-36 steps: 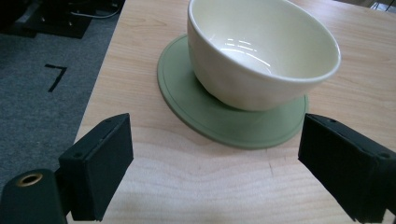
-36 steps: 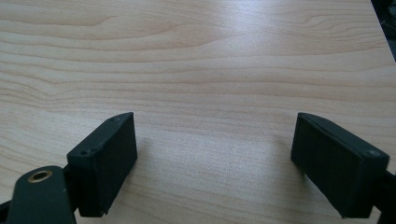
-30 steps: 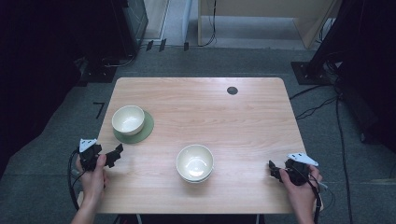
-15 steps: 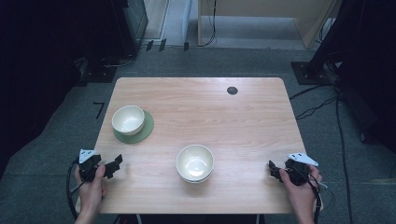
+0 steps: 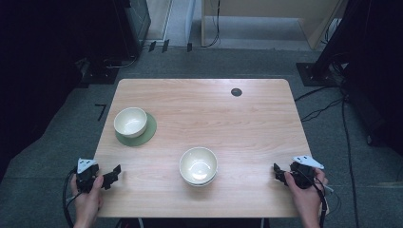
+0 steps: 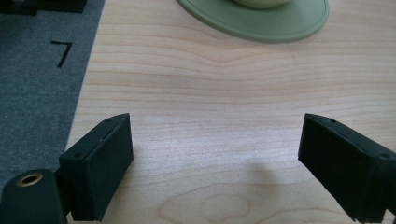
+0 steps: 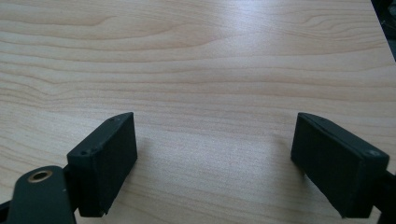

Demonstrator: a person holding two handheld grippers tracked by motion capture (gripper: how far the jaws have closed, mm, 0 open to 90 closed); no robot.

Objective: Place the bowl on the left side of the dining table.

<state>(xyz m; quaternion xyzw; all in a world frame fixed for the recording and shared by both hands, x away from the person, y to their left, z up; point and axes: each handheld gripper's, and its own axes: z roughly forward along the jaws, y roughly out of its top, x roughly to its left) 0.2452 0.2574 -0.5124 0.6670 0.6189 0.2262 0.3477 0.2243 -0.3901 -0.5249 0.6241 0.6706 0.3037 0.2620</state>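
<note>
Two bowls sit on the table (image 5: 247,114), and neither is in my grip. Over the last second I have drawn my left gripper (image 5: 113,174) back from beside the far-left bowl (image 5: 130,121), which rests on a green saucer (image 5: 148,134), toward the near-left corner; its jaws stand wide apart over bare wood. My right gripper (image 5: 277,172) has not moved from the near-right edge, jaws spread just as wide and holding nothing. The second bowl (image 5: 198,165) stands between my hands, well apart from each. I judge the pull-back means the left bowl is placed, and both hands are at rest.
</note>
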